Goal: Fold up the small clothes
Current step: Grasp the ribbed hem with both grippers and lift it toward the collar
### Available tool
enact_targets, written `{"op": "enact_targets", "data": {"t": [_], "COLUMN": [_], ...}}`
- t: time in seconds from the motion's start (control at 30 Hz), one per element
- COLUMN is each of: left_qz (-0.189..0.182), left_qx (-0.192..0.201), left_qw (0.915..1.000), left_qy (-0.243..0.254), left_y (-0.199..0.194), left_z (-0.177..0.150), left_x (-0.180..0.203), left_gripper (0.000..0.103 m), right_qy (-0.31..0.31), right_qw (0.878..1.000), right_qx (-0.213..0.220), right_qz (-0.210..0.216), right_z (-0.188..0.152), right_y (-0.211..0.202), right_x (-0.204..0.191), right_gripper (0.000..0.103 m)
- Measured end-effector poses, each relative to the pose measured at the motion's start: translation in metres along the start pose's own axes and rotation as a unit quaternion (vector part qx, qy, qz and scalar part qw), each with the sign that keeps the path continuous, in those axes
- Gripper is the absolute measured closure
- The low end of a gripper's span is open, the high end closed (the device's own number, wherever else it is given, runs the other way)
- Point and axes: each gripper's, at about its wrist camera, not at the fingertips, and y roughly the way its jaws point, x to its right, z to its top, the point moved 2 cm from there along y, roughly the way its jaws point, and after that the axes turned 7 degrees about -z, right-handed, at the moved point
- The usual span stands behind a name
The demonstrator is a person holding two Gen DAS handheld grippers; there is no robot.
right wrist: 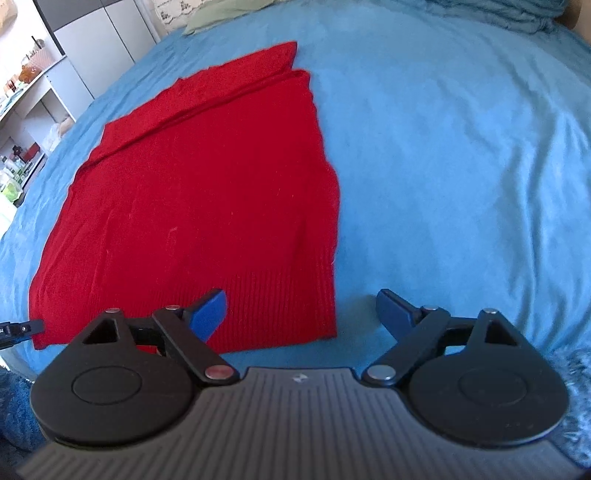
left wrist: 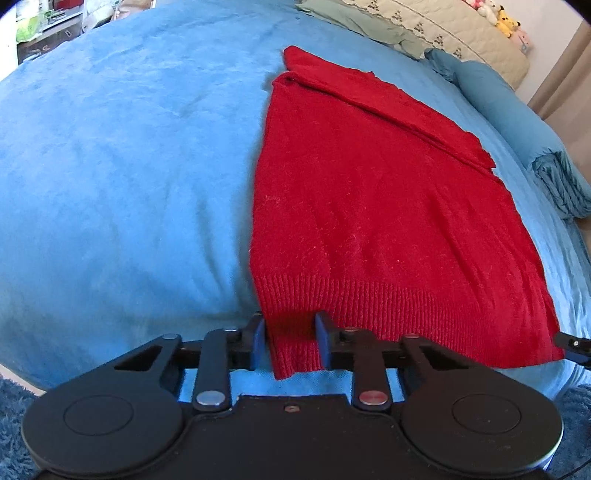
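My left gripper (left wrist: 290,341): fingers astride near-left corner of red knitted sweater (left wrist: 369,206), ribbed hem between pads, gap visible either side, so not yet clamped. My right gripper (right wrist: 301,314): jaws spread wide over near-right hem corner, holding nothing. Sweater lies flat on blue plush bedspread (left wrist: 110,166), sleeve folded across far end. Judge knit soft, light, stretchy, limp; will sag and drag on plush. Best hold: thick ribbed hem corners, both together. Beyond: rolled blue blanket (left wrist: 517,118), pale quilt (left wrist: 424,22).
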Motion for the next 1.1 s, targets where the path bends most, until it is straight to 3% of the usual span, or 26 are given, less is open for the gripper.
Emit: {"op": "enact_targets", "data": {"t": [0.1, 0.33, 0.4, 0.47, 0.53, 0.73, 1.1], "left_qz": [-0.005, 0.003, 0.005, 0.005, 0.005, -0.003, -0.035], "left_qx": [-0.001, 0.006, 0.007, 0.008, 0.010, 0.021, 0.097], "left_qw": [1.0000, 1.0000, 1.0000, 1.0000, 0.9999, 0.9998, 0.9946], "left_qy": [-0.007, 0.002, 0.002, 0.002, 0.000, -0.005, 0.010], "left_y": [-0.001, -0.002, -0.003, -0.004, -0.005, -0.018, -0.065], "left_z": [0.000, 0.000, 0.000, 0.000, 0.000, 0.005, 0.052], "left_x": [-0.002, 0.003, 0.004, 0.004, 0.005, 0.009, 0.036], "left_gripper": [0.094, 0.096, 0.096, 0.096, 0.096, 0.097, 0.098], "right_qy": [0.007, 0.020, 0.013, -0.001, -0.014, -0.044, -0.008], "right_qw": [1.000, 1.000, 1.000, 1.000, 1.000, 0.999, 0.996], "right_qx": [-0.003, -0.005, -0.005, -0.007, -0.008, 0.026, 0.074], "right_qz": [0.008, 0.014, 0.013, 0.015, 0.017, 0.019, 0.057], "right_z": [-0.001, 0.000, 0.000, -0.001, -0.001, -0.001, 0.037], "right_y": [0.003, 0.006, 0.007, 0.008, 0.008, -0.006, -0.044], "right_x": [0.000, 0.004, 0.001, -0.004, -0.009, -0.021, -0.013], "right_gripper": [0.009, 0.030, 0.041, 0.067, 0.078, 0.082, 0.083]}}
